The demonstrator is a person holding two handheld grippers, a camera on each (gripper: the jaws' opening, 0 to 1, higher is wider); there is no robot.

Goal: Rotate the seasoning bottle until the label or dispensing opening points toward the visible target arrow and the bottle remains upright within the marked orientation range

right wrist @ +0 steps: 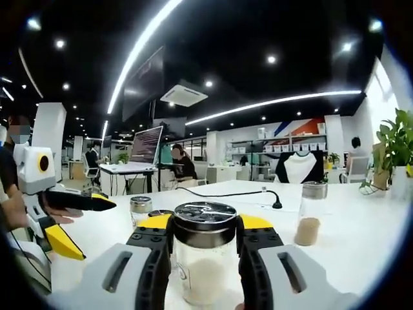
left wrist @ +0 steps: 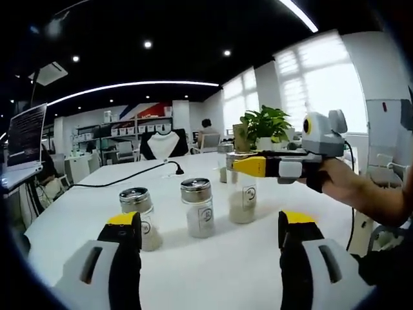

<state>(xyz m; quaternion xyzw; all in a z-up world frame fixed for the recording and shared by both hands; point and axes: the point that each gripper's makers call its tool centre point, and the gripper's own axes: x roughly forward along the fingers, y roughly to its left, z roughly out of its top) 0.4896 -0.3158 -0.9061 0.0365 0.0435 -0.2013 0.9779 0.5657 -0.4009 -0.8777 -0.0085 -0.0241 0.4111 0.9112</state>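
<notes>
The right gripper (right wrist: 205, 248), black with yellow fingertips, is clenched around a clear glass seasoning bottle with a chrome shaker lid (right wrist: 204, 258), which stands upright on the white table (right wrist: 361, 245), partly filled with pale powder. In the left gripper view that bottle (left wrist: 242, 194) sits toward the table's far edge, with the right gripper (left wrist: 248, 166) closed on its upper part from the side. The left gripper (left wrist: 210, 248) hovers released, its jaws spread wide and apart from everything, above the near edge of the table (left wrist: 206, 271). Two more chrome-lidded glass shakers (left wrist: 197, 208) (left wrist: 139, 217) stand side by side between the left gripper and the held bottle. A black cable (left wrist: 122, 177) trails across the far side, near a potted green plant (left wrist: 266, 126).
</notes>
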